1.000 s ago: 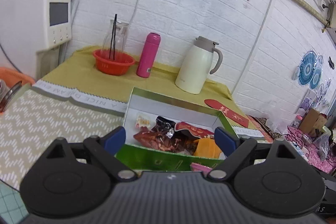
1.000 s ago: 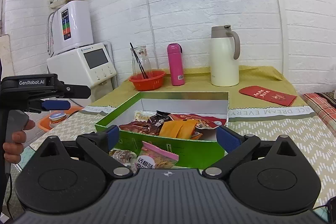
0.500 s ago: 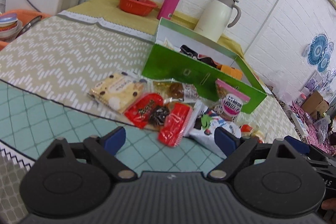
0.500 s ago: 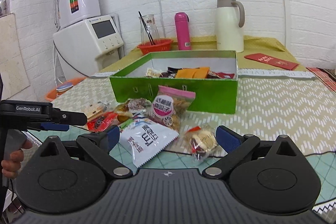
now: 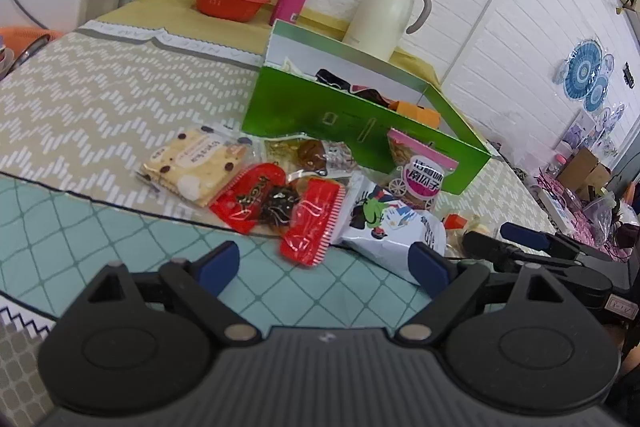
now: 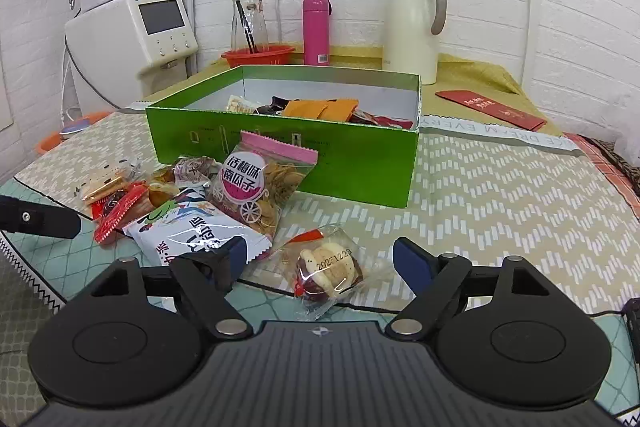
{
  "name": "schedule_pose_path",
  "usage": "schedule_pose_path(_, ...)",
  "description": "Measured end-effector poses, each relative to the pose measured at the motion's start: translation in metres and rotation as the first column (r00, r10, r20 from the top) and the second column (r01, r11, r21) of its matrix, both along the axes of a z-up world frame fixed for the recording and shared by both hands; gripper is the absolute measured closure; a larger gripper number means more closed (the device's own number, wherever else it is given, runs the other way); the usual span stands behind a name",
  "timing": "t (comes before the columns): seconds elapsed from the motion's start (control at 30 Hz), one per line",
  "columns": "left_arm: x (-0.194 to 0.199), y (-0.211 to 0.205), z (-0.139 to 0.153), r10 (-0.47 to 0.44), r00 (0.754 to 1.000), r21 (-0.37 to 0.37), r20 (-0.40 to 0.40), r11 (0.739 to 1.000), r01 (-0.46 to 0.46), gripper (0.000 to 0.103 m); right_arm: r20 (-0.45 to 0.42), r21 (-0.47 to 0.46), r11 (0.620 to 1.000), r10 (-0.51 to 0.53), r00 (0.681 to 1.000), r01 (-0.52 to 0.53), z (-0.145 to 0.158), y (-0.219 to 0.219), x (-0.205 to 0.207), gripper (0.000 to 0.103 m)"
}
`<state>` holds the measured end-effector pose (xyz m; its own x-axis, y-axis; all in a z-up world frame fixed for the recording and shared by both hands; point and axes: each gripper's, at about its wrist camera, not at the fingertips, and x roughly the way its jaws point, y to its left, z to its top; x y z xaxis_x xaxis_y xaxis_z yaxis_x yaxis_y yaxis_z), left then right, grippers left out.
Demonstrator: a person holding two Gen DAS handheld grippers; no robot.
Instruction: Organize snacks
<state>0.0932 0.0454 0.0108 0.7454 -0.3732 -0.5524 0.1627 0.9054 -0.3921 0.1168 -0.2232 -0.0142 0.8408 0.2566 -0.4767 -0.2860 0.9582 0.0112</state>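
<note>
A green box (image 6: 360, 163) (image 5: 340, 115) holds several snack packets. More packets lie on the table in front of it. My right gripper (image 6: 320, 261) is open and empty, its fingers on either side of a clear-wrapped cookie packet (image 6: 328, 271). A white and blue bag (image 6: 192, 231) (image 5: 392, 227) and a pink-topped seed bag (image 6: 260, 187) lie left of it. My left gripper (image 5: 324, 267) is open and empty, just short of a red packet (image 5: 312, 223). A cracker packet (image 5: 192, 159) lies further left.
A cream thermos jug (image 6: 414, 27), a pink bottle (image 6: 316, 29), an orange bowl with a glass carafe (image 6: 256, 55) and a red envelope (image 6: 492, 109) stand behind the box. A white water machine (image 6: 132, 23) is at the far left.
Both grippers have dropped and pulled back from above the box to the loose packets in front of it. Both stay open.
</note>
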Motion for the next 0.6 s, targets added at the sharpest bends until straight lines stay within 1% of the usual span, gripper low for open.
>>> schedule_pose_path(0.1,0.008,-0.004,0.002,-0.017,1.0,0.011,0.009,1.0,0.017,0.013,-0.017,-0.009,1.0,-0.004,1.0,0.004,-0.002,0.0,-0.001,0.0)
schedule_pose_path(0.13,0.011,-0.005,0.002,-0.019,1.0,0.014,0.014,1.0,0.018,0.013,-0.016,-0.007,1.0,-0.009,1.0,0.009,-0.001,0.0,-0.003,0.007)
schedule_pose_path(0.17,0.014,-0.007,0.003,-0.02,1.0,0.016,0.019,1.0,0.02,0.013,-0.021,-0.003,1.0,-0.012,1.0,0.012,-0.001,-0.001,-0.004,0.011)
schedule_pose_path(0.23,0.022,-0.009,0.005,-0.022,0.999,0.017,0.028,1.0,0.021,0.014,-0.035,0.014,1.0,-0.019,0.999,0.019,0.001,-0.003,-0.007,0.024)
schedule_pose_path(0.3,0.032,-0.014,0.006,-0.019,0.999,0.031,0.044,0.999,0.018,0.014,-0.042,0.022,1.0,-0.01,0.999,0.011,0.001,-0.003,-0.009,0.025)
schedule_pose_path(0.43,0.05,-0.023,0.006,-0.001,0.998,0.09,0.055,0.996,-0.004,0.016,-0.037,0.014,1.0,0.005,0.999,-0.004,0.002,0.002,-0.013,0.025)
schedule_pose_path(0.53,0.062,-0.025,0.009,-0.009,0.997,0.065,0.071,0.998,0.004,0.017,-0.035,0.014,1.0,0.001,0.999,-0.001,0.001,0.004,-0.013,0.023)
schedule_pose_path(0.57,0.065,-0.027,0.011,-0.022,0.997,0.061,0.08,0.998,0.017,0.024,-0.035,0.018,1.0,-0.001,0.999,0.001,0.001,0.003,-0.013,0.023)
schedule_pose_path(0.6,0.068,-0.028,0.012,-0.043,0.995,0.058,0.086,0.998,0.038,0.029,-0.035,0.022,1.0,-0.003,0.999,0.004,0.001,0.003,-0.013,0.023)
